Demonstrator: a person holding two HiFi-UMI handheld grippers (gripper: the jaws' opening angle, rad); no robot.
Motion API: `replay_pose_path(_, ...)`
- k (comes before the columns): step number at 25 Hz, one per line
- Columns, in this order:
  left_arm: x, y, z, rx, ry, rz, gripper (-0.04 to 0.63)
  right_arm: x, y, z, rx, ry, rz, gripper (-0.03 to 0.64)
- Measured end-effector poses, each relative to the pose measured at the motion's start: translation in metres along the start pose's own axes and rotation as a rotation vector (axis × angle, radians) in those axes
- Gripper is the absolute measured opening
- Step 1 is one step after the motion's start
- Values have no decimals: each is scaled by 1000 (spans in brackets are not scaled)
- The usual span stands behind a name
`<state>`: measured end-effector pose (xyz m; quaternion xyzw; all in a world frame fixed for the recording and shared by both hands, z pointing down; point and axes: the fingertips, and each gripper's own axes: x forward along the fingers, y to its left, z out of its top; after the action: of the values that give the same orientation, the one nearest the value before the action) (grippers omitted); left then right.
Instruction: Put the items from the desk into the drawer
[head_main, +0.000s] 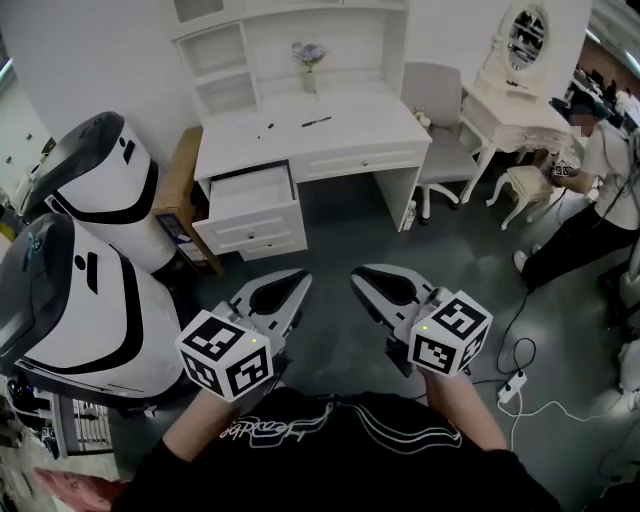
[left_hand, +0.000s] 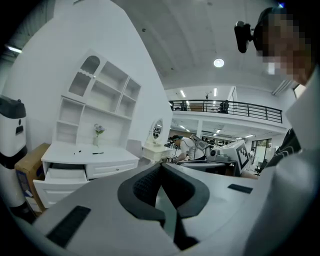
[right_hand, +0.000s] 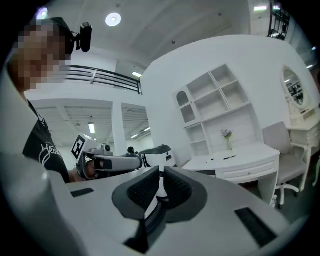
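A white desk (head_main: 360, 125) stands across the room with its top left drawer (head_main: 250, 190) pulled open. On the desktop lie a black pen (head_main: 316, 121) and a small dark item (head_main: 268, 127). A vase of flowers (head_main: 308, 60) stands at the back of the desk. My left gripper (head_main: 298, 280) and right gripper (head_main: 362, 277) are held close to my body, far from the desk, both shut and holding nothing. The left gripper view shows the shut jaws with the open drawer (left_hand: 65, 174) beyond them. The right gripper view shows the pen (right_hand: 229, 157) far off.
Two large white and black machines (head_main: 100, 170) (head_main: 70, 300) stand at the left, with a cardboard box (head_main: 178, 190) beside the desk. A grey chair (head_main: 435, 110), a dressing table (head_main: 510, 105) and a stool (head_main: 527, 185) are at the right. A person (head_main: 600, 180) stands there. A power strip (head_main: 512, 385) lies on the floor.
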<state>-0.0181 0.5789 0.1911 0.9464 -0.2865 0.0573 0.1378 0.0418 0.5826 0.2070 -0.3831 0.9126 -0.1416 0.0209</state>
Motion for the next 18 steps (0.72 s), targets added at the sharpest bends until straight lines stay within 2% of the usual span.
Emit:
replay_pose_path(4, 7, 17, -3, -8, 16, 14, 20, 12, -12, -4, 51, -15, 19, 58)
replay_pose_path(9, 29, 61, -4, -59, 18, 24, 20, 47, -43, -12, 80, 17, 23, 58)
replay_pose_path(14, 66, 135, 6, -116, 1, 22, 20, 105, -99, -6, 121, 23, 6, 58)
replay_pose_path(18, 111, 202, 20, -122, 20, 11, 20, 158, -155, 9, 134, 7, -18, 58)
